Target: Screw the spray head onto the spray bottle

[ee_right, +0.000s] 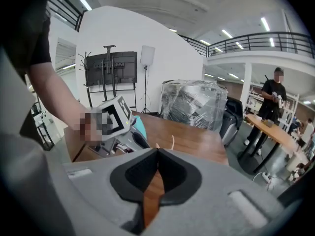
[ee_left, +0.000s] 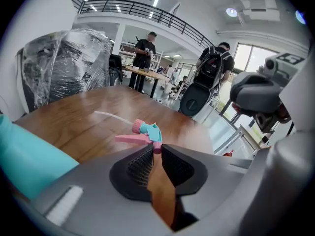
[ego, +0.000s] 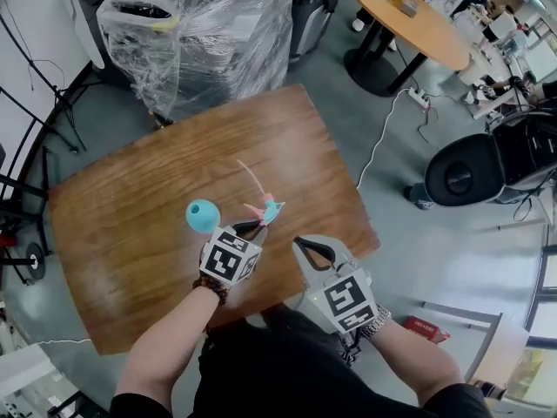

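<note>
Two tools, one spray head, one bottle.

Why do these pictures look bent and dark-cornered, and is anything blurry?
Head view: the wide lens bows the edges of the brown wooden table; a pale sheen lies on its left part. Left gripper view: black corners; the teal plastic bottle at the left edge is a soft smear, the pink and teal spray head sharper. Right gripper view: black corners.

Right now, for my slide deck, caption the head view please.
Left tongs pinch the pink-and-teal spray head over the wooden table, near the teal bottle; right tongs shut and empty.
</note>
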Motion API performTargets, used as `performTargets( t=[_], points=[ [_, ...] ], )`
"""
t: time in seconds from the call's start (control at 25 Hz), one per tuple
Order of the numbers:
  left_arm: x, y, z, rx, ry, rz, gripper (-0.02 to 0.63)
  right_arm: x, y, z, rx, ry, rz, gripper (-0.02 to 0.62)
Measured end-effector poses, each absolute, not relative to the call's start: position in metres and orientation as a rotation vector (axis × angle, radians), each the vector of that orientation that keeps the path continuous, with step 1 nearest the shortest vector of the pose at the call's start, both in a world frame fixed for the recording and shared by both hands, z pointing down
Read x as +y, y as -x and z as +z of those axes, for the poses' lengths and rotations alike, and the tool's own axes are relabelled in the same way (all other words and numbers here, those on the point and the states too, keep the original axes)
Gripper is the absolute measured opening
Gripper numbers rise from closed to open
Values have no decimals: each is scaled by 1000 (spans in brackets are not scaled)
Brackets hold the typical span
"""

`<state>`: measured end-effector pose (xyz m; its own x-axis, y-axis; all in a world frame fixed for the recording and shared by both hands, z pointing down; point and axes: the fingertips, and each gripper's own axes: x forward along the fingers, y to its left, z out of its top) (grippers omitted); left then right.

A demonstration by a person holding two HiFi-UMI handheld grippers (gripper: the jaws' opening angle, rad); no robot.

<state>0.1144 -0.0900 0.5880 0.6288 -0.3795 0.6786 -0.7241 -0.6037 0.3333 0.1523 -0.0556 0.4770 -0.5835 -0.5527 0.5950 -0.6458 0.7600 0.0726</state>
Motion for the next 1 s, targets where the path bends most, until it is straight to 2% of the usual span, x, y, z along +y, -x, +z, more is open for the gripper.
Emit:
performTargets(
  t=[0.12, 0.16, 0.56, 0.72, 1.0],
  points=[
    [-86, -112, 568, -817, -2234, 674, 71, -58, -148, 473, -2318, -845, 71, 11],
    [-85, -111, 561, -802, -2230, 650, 71, -59, -147, 473, -2301, -824, 27, 76],
    [-77, -109, 501, -637, -2167, 441, 71, -77, -133, 469, -1942, -480, -702, 184],
    [-75, -108, 484, -596, -2149, 381, 72, -84, -123, 478, -1786, -358, -899, 193],
    [-70, -104, 462, -542, -2124, 298, 72, -96, -116, 495, -1646, -262, -1004, 195]
  ],
)
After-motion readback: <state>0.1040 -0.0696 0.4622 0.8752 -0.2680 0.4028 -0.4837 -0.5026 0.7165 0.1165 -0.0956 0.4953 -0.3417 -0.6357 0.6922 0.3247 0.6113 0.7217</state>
